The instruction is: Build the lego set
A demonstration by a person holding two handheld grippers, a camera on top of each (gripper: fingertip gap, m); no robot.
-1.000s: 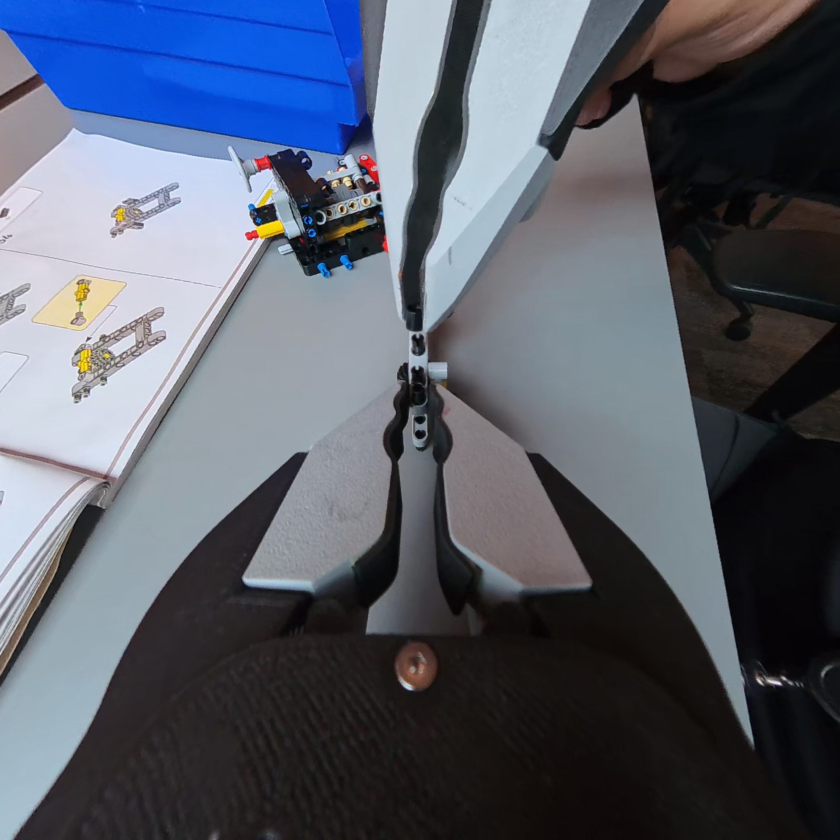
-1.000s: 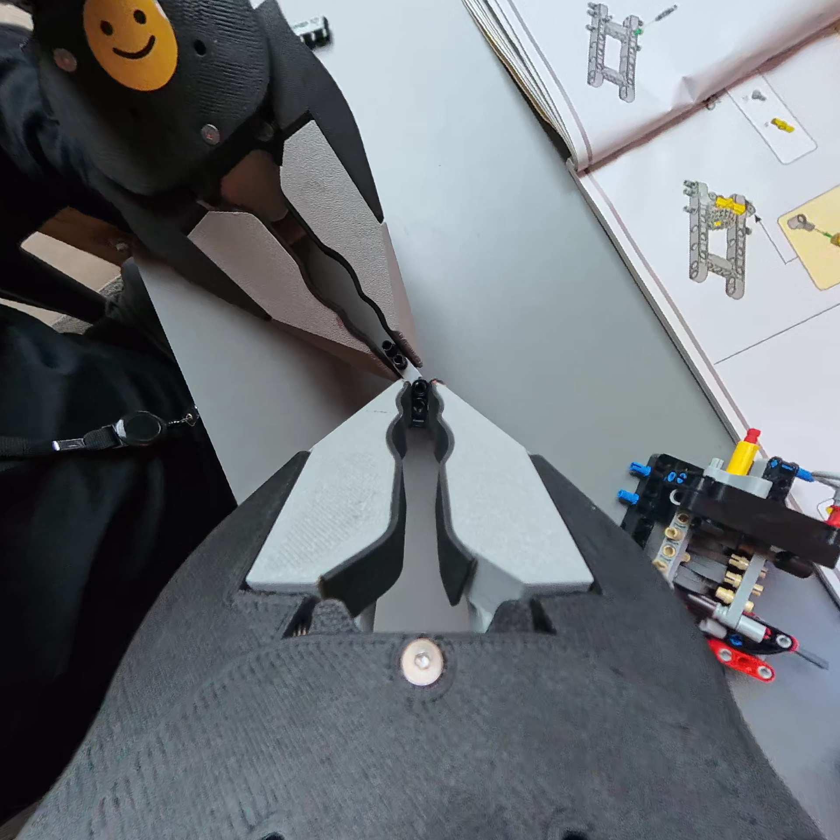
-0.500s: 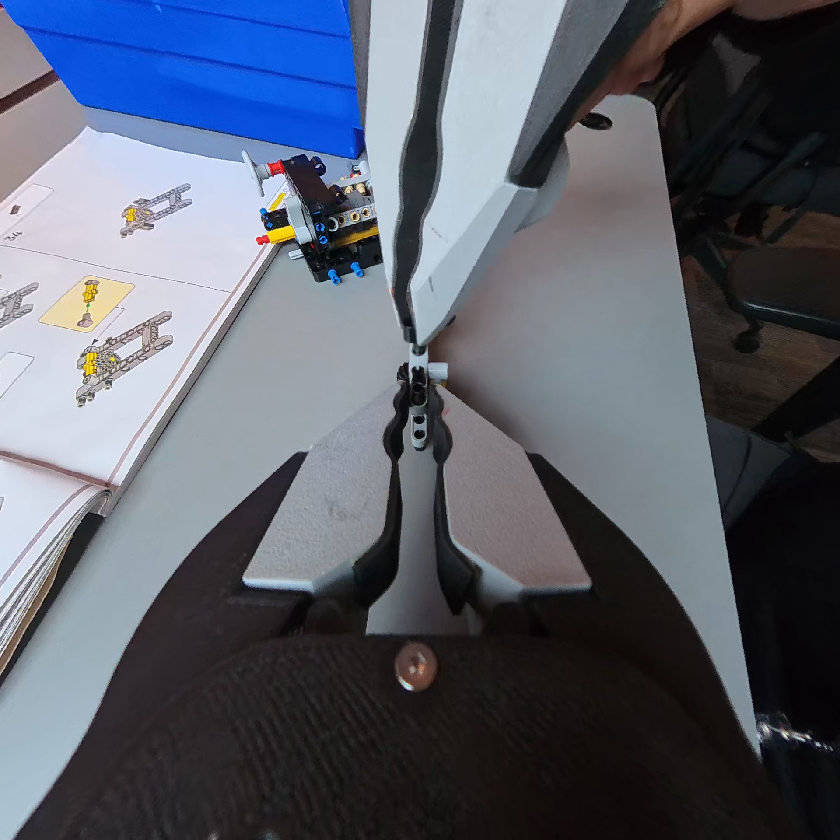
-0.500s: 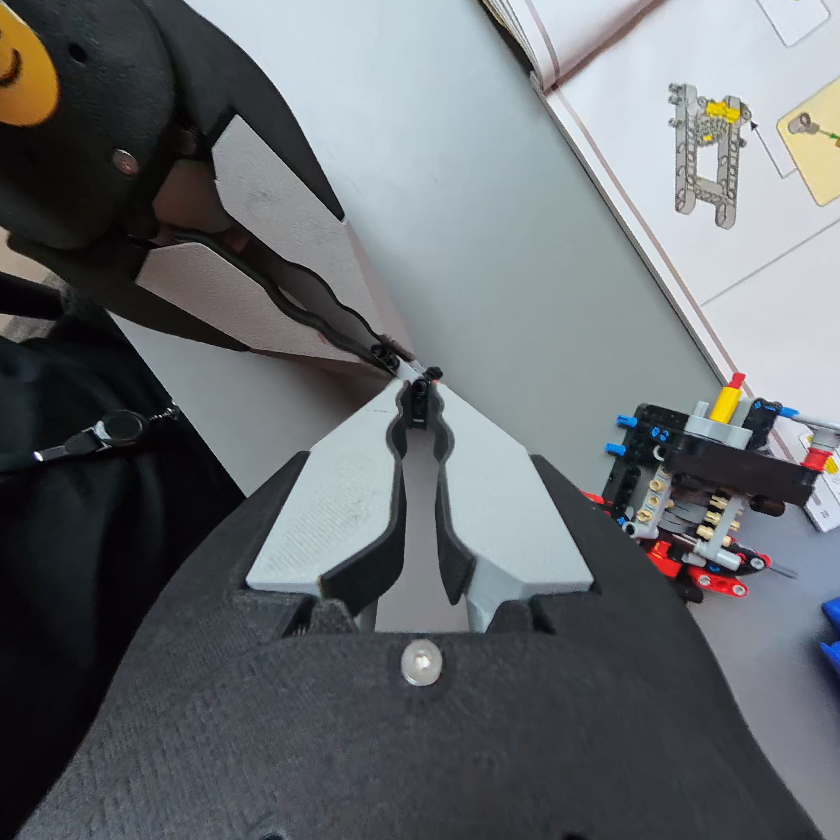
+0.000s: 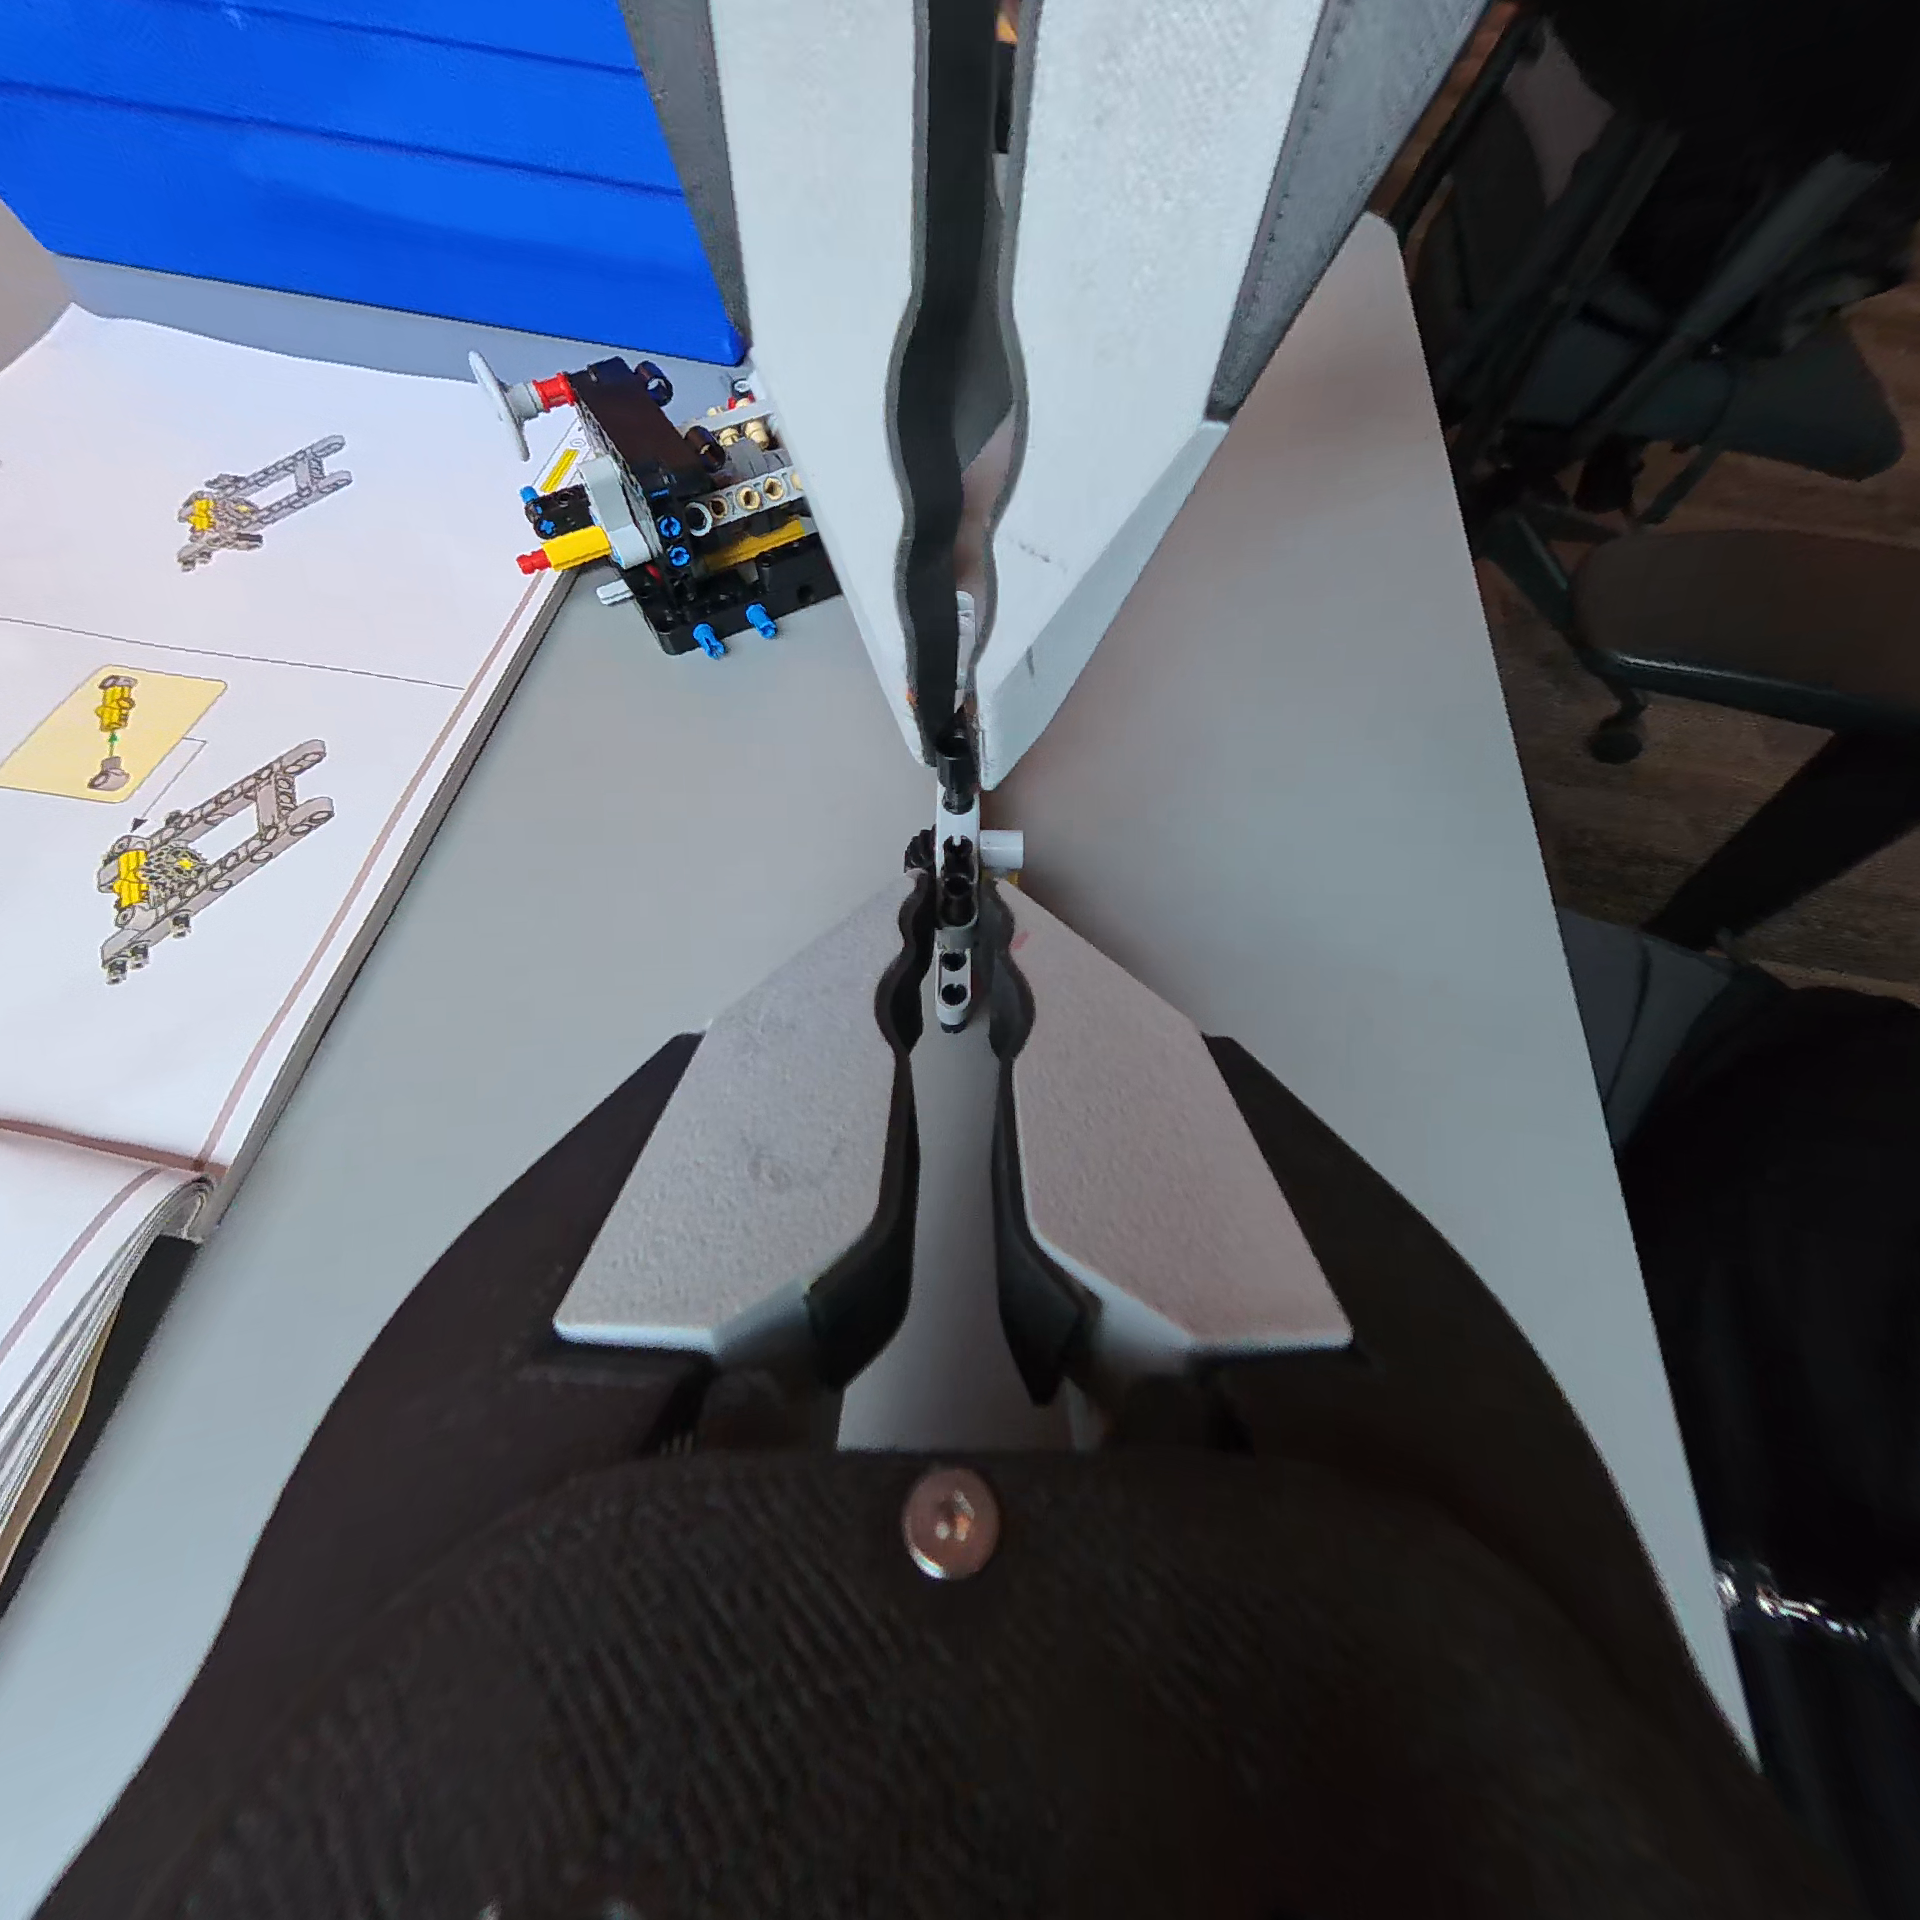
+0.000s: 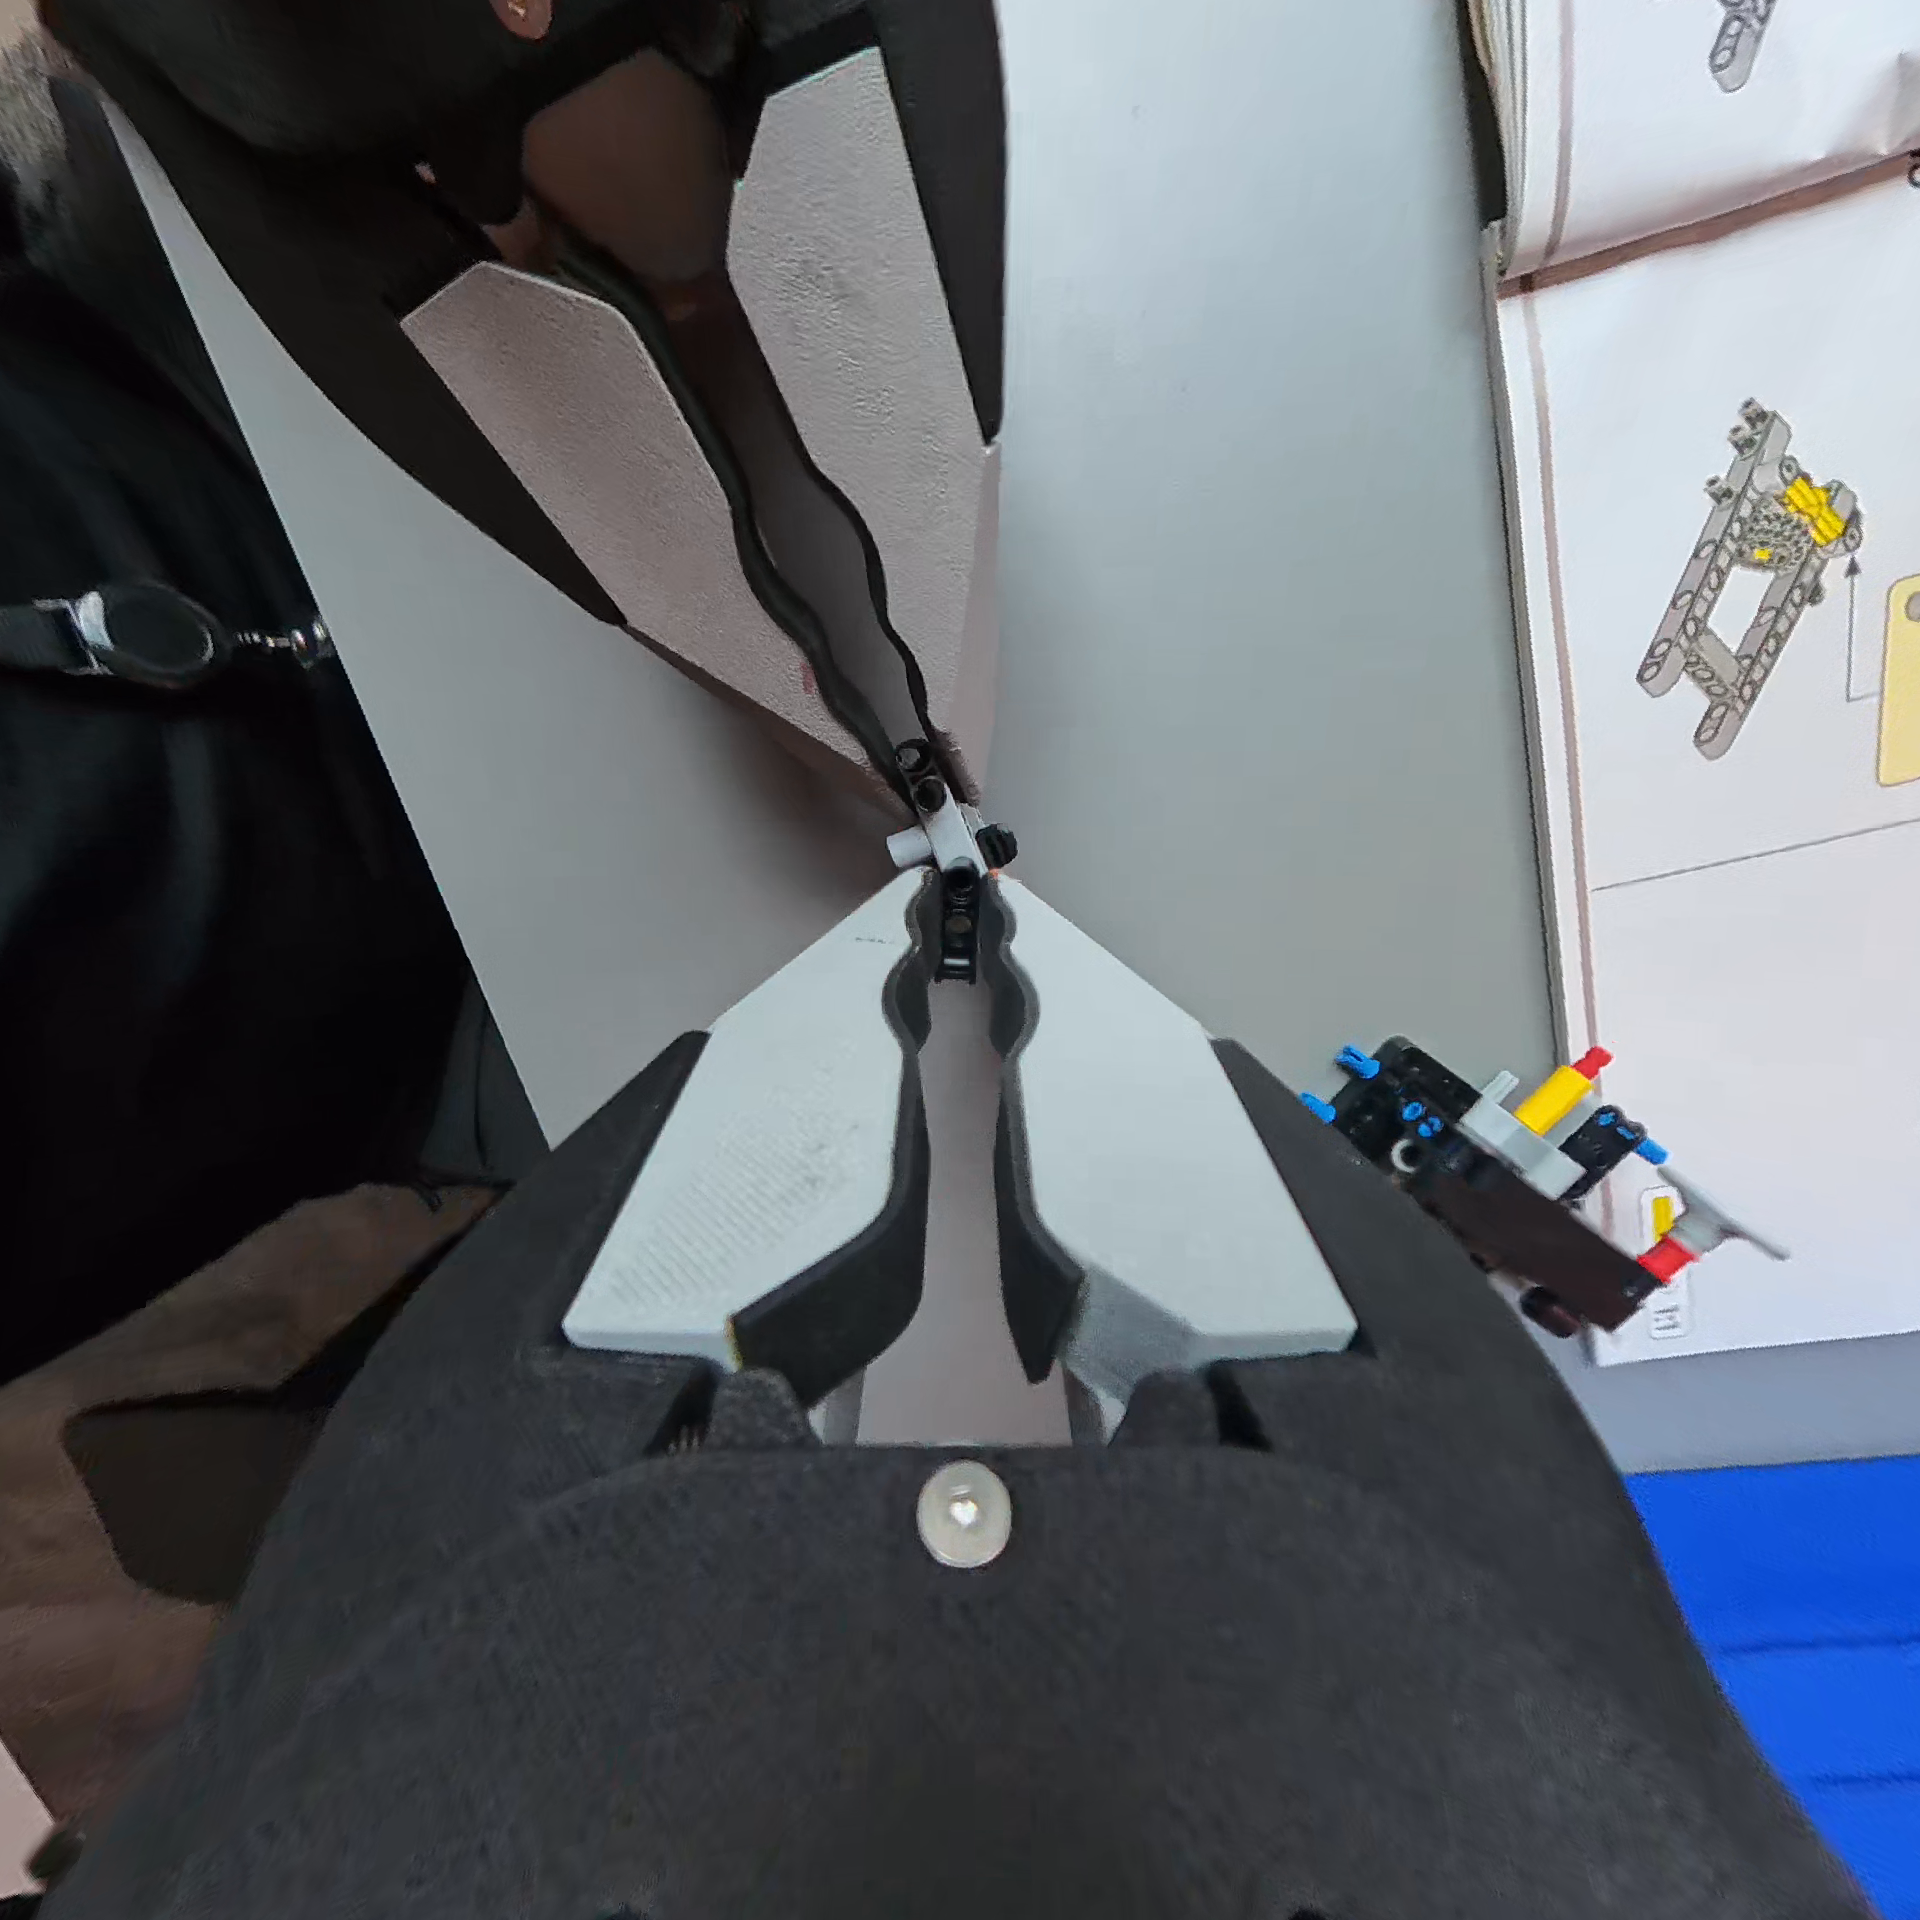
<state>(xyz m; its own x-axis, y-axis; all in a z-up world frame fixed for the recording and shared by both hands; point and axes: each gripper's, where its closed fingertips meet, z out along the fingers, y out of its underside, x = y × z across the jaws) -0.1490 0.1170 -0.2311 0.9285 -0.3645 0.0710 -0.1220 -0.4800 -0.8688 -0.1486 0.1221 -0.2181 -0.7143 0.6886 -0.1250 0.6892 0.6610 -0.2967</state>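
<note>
Left wrist view: the left gripper [image 5: 956, 914] has its fingers pressed onto a light grey beam [image 5: 956, 935], held upright above the grey counter [image 5: 665, 831]. A short grey pin and a small black part stick out of the beam's sides.
Right gripper: the right gripper [image 5: 954, 743] comes in from the far side, its fingers closed on a small black connector [image 5: 954, 750] that meets the far end of the beam.
Right wrist view: the black connector [image 6: 956, 925] sits pinched in the fingertips of the right gripper [image 6: 958, 904], end-on against the light grey beam [image 6: 948, 831]; the left gripper [image 6: 920, 774] holds that beam from the far side.
Change: half a second ago the right gripper leaned in at a slant; now it is turned so that the two grippers face nearly tip to tip. The connector looks lined up with the beam and either seated or about to be.
Meaning: probably the push-together step of a small sub-assembly. Whether the joint has fully clicked cannot be told.
Main model: the partly built model [image 5: 675, 520] stands far left on the counter, against the edge of the open instruction booklet [image 5: 260, 623], untouched.
Background: a blue bin [image 5: 343, 156] sits at the far left.
</note>
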